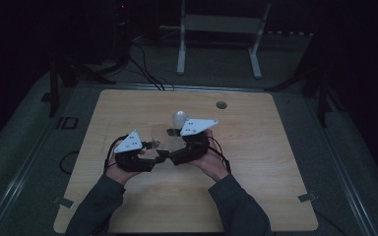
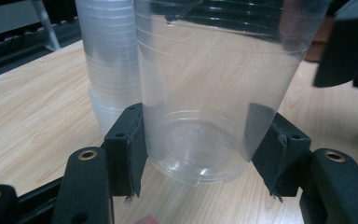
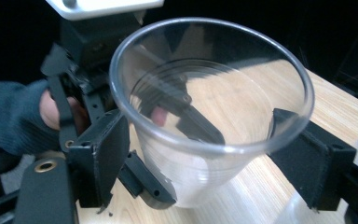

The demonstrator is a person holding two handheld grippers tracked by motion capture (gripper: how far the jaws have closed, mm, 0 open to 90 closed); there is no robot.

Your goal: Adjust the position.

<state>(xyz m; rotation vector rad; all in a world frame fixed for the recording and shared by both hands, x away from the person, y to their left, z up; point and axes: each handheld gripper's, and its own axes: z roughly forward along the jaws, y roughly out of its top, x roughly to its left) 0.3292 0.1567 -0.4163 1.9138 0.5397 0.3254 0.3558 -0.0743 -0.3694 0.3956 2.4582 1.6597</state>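
Mid-tabletop: clear cup point(image 2: 214, 102) upright, clamped low by left gripper point(image 2: 205, 149), stack of cups point(image 2: 109, 70) just behind. Right gripper point(image 3: 200, 154) flanking the rim, pads not visibly pressing. Handover looks complete.

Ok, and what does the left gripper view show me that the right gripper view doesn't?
Left gripper view: the left tool has its pads pressed on the lower wall of the clear cup, just above the cup's base, and a stack of cups stands right behind it.
Right gripper view: it looks down into the cup's open rim, with the person's left hand, dark sleeve and a pale plate beyond.
Both: the same clear cup and the wooden table.
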